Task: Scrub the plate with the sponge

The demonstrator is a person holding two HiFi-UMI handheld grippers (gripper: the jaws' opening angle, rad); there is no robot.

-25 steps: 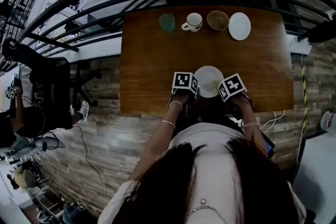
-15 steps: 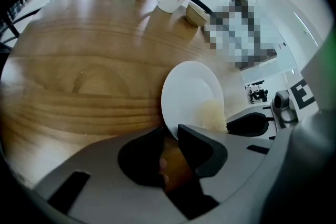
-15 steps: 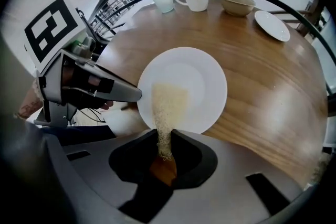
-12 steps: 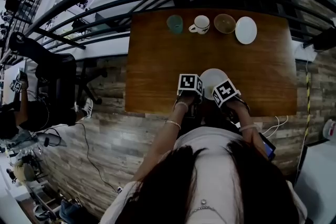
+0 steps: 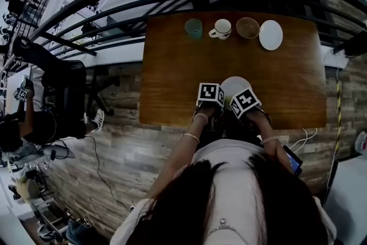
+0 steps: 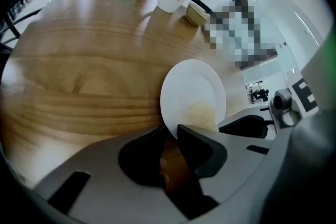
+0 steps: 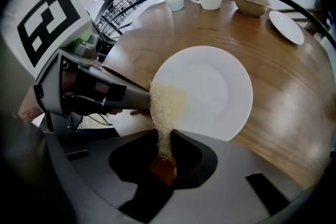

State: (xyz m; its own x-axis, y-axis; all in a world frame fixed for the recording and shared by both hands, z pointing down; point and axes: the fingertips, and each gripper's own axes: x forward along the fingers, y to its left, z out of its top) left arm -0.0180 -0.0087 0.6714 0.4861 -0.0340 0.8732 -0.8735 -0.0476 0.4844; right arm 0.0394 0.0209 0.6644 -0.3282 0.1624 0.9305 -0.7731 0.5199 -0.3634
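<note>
A white plate (image 5: 234, 84) lies near the table's front edge. My left gripper (image 5: 210, 94) has the plate's (image 6: 191, 93) near-left rim between its jaws (image 6: 172, 131), which are closing and touch the rim on both sides. My right gripper (image 5: 243, 101) is shut on a pale fibrous sponge (image 7: 166, 106). The sponge stands up from its jaws (image 7: 166, 140) and lies against the left part of the plate (image 7: 210, 93). In the left gripper view the sponge (image 6: 202, 113) shows as a yellowish patch on the plate. The left gripper's jaw (image 7: 122, 95) reaches the rim just behind the sponge.
Along the wooden table's (image 5: 172, 66) far edge stand a green glass (image 5: 193, 27), a mug (image 5: 221, 28), a bowl (image 5: 248, 27) and a small white plate (image 5: 270, 35). A black railing (image 5: 114, 6) runs beyond the table. A dark chair (image 5: 66, 94) stands to the left.
My right gripper has moved left with the sponge, closer to the left gripper and over the plate's near-left part. The left gripper has stayed at the rim.
</note>
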